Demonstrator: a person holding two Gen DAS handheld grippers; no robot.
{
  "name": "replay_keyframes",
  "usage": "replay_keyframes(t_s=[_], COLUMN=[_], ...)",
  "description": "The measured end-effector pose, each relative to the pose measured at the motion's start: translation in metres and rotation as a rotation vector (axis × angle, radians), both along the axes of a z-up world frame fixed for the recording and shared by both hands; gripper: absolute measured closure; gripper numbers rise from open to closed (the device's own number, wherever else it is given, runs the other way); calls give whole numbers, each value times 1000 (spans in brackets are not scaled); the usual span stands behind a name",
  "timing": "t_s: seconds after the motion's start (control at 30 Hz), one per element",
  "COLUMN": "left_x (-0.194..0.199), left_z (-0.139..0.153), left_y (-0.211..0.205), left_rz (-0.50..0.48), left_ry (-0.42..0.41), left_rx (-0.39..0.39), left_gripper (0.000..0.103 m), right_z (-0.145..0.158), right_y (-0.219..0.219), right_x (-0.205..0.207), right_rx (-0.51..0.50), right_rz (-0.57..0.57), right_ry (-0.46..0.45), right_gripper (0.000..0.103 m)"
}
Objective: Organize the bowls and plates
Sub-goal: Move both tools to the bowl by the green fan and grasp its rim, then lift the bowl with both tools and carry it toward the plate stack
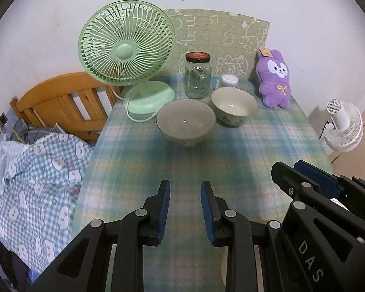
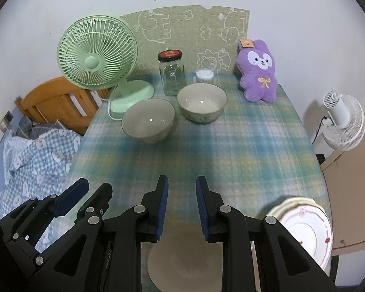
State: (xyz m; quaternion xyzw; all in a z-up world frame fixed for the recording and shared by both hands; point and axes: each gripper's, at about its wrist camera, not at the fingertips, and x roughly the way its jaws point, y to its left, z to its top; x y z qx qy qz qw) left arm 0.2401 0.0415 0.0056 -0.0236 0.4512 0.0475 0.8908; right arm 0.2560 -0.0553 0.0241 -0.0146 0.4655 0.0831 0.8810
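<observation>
While the left hand-held gripper (image 1: 185, 189) hangs closed and empty, two bowls (image 1: 186, 121) sit side by side ahead on the tabletop (image 1: 267, 146). From the right hand-held gripper (image 2: 182, 185), likewise closed and empty, stacked plates (image 2: 306, 228) lie nearest, at its right.

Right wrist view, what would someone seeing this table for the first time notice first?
Probably the mint-green desk fan at the back left of the plaid tablecloth, and the purple plush bunny at the back right. Between them, two grey ceramic bowls sit side by side before a clear glass jar.
</observation>
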Motion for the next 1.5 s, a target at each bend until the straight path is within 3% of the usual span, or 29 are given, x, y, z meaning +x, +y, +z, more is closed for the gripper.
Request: replay_keyframes(t_s=[0.27, 0.4, 0.57, 0.73, 1.03, 1.13, 1.33, 1.4, 1.5], left_x=[48, 74, 101, 128, 170, 179, 187, 190, 194], left_z=[-15, -30, -47, -63, -92, -102, -112, -114, -117], left_y=[32, 46, 56, 64, 72, 77, 78, 77, 74], left_rz=[-19, -37, -58, -81, -106, -100, -112, -121, -134], left_ry=[10, 23, 36, 50, 82, 95, 92, 94, 102], left_rx=[0, -5, -7, -10, -1, -9, 6, 2, -25], left_gripper=[72, 64, 47, 45, 35, 29, 29, 32, 48], right_z=[-15, -28, -47, -66, -98, -109, -120, -122, -124], right_y=[34, 48, 60, 66, 66, 64, 69, 70, 72], right_x=[51, 79, 110, 138, 177, 187, 197, 200, 203], right_rx=[-18, -31, -46, -47, -36, -13, -16, -10, -40], right_rz=[-36, -45, -49, -69, -100, -120, -121, -112, -121], right_ry=[12, 27, 43, 49, 82, 101, 106, 108, 107], right_gripper=[76, 75, 74, 61, 57, 44, 44, 51, 56])
